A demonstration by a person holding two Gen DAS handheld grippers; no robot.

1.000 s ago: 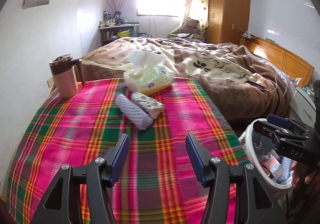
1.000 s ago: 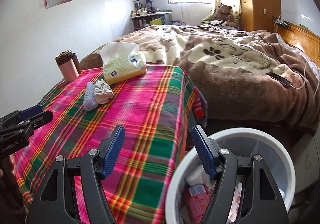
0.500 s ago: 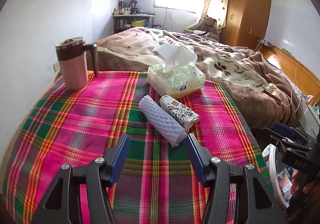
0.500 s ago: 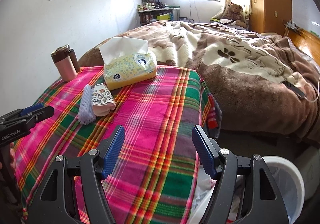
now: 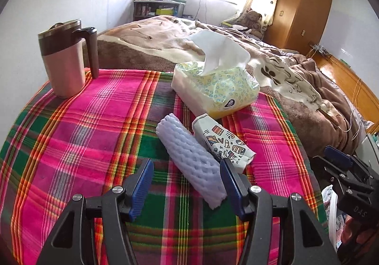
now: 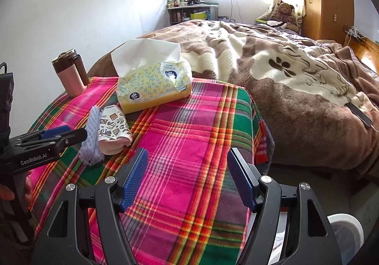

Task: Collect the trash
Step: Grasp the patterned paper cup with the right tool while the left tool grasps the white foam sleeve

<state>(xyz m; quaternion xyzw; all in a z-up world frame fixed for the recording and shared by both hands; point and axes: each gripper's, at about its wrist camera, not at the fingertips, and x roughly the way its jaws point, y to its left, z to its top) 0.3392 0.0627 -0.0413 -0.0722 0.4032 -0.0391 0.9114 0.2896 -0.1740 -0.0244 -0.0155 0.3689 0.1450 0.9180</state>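
- Bed (image 6: pixel 296 80), one, brown and cream blanket; one teddy bear (image 6: pixel 286 12) at its far end.
- Surface (image 5: pixel 94 137), one, under a pink, green and orange plaid cloth.
- Bin (image 6: pixel 343 231), one, white; rim clearest in the right wrist view, low right beside the surface.
- Tissue pack (image 5: pixel 215 89), one, yellow patterned, one sheet standing up; label print too small to read.
- Mug (image 5: pixel 65 61), one, pink with brown lid, far left corner.
- Foam sleeve (image 5: pixel 191 160), one, pale lilac netting, lying mid-surface, touching the carton.
- Carton (image 5: pixel 222 144), one, printed, crumpled.
- Left gripper (image 5: pixel 187 186): jaws partly apart, empty, the foam sleeve's near end between the tips, unpressed; side reads "GenRobot.AI" in the right wrist view.
- Right gripper (image 6: pixel 187 182): jaws wide, empty; "DAS" legible in the left wrist view.
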